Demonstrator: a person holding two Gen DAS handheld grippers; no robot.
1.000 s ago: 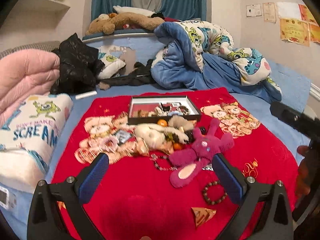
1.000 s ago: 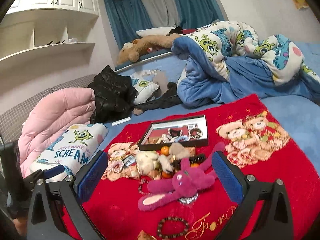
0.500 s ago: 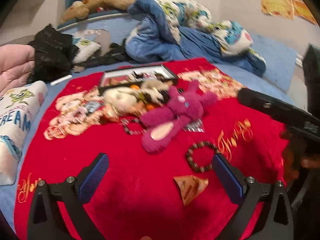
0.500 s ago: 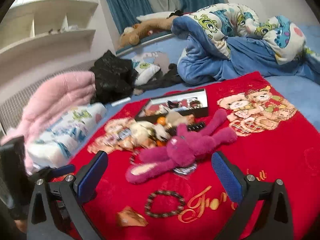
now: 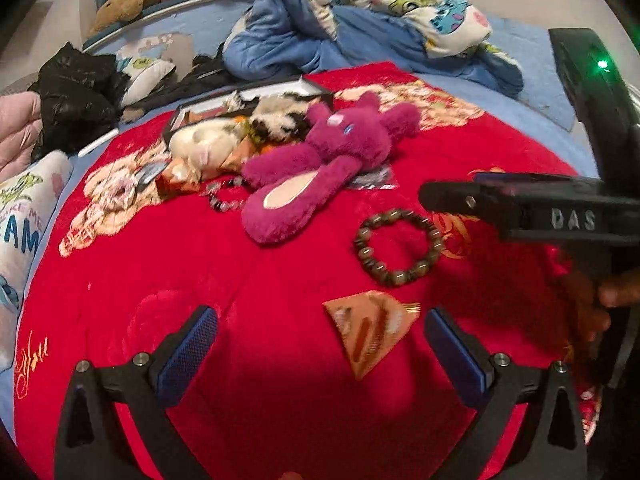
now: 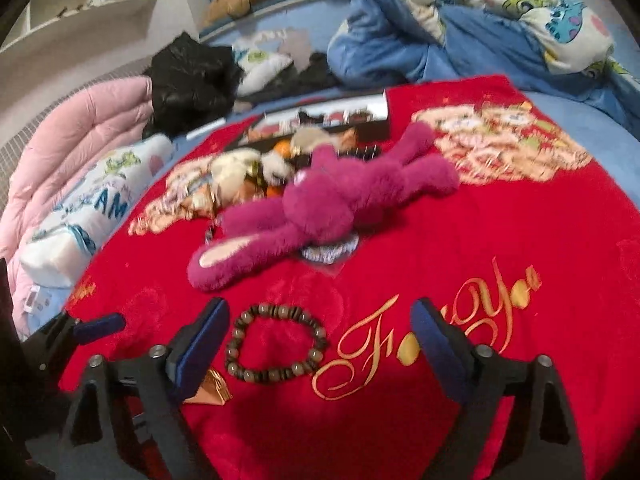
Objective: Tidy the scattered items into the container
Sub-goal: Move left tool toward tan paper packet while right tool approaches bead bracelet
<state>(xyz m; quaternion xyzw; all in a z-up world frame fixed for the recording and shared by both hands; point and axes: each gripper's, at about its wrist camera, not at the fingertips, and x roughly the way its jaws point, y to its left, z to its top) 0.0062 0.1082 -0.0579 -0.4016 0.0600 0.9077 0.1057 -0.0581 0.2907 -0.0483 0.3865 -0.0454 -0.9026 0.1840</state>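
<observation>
Now: reaching for the brown wooden bead bracelet [image 6: 275,345].
Right hand-held gripper [image 6: 320,336], jaws closing, straddles the bracelet, untouched, near the magenta plush rabbit [image 6: 320,208]; next, pinch and carry to the black tray [image 6: 360,120].

You can read raised letters "DAS" on the side of the right gripper [image 5: 452,196], seen from the left wrist view. The red blanket [image 6: 460,248] carries gold script reading "For You" in the right wrist view. The white pillow [image 5: 24,216] shows blue letters "AM" below a partly cut "KE ME". Papers on the wall are too blurred for you to read.
</observation>
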